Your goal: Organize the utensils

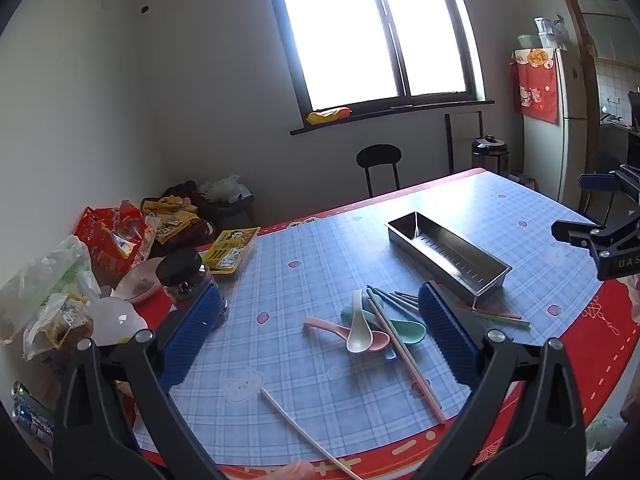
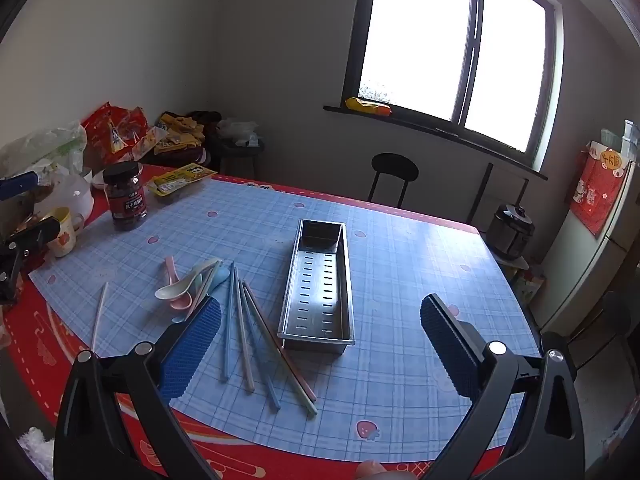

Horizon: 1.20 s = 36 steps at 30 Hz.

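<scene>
A stainless steel utensil tray [image 2: 318, 284], slotted along its floor with a small divided section at the far end, sits mid-table on a blue plaid tablecloth [image 2: 404, 264]. Left of it lie pastel chopsticks [image 2: 256, 344] and a pile of pastel soup spoons [image 2: 188, 290]; one white chopstick [image 2: 98, 316] lies apart. The left gripper [image 1: 320, 332] and right gripper [image 2: 320, 344] both gape wide, holding nothing. Open cloth lies right of the tray. Only the right view shows a mug [image 2: 64, 232] near the table's left edge.

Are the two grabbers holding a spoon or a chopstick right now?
No, nothing is held. The left gripper and right gripper are both open above the table; spoons and chopsticks lie loose.
</scene>
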{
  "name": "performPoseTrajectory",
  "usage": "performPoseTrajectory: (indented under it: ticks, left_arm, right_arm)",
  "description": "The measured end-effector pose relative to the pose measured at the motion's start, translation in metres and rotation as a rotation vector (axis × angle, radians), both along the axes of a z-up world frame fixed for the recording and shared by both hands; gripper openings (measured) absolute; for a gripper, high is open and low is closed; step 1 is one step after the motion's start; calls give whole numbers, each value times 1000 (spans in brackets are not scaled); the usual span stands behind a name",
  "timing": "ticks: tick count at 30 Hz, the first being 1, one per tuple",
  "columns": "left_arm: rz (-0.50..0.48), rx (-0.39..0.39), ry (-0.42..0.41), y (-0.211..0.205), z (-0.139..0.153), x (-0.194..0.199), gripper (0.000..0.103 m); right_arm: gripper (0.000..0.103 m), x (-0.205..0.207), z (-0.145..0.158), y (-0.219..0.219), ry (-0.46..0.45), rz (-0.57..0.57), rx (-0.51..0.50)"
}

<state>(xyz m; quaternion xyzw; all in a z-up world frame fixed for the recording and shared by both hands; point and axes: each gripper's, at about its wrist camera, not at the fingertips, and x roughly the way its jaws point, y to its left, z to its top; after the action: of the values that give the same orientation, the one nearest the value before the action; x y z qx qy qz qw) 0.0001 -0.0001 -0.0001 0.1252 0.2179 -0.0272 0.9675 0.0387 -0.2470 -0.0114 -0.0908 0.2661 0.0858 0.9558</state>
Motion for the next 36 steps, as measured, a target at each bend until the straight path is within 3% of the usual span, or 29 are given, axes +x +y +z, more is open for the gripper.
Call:
performPoseTrajectory:
  ticks: [36]
  left_arm:
    - [17, 9, 0, 2, 0, -2, 98]
  right_arm:
    - [98, 0, 0, -2, 8, -1, 9]
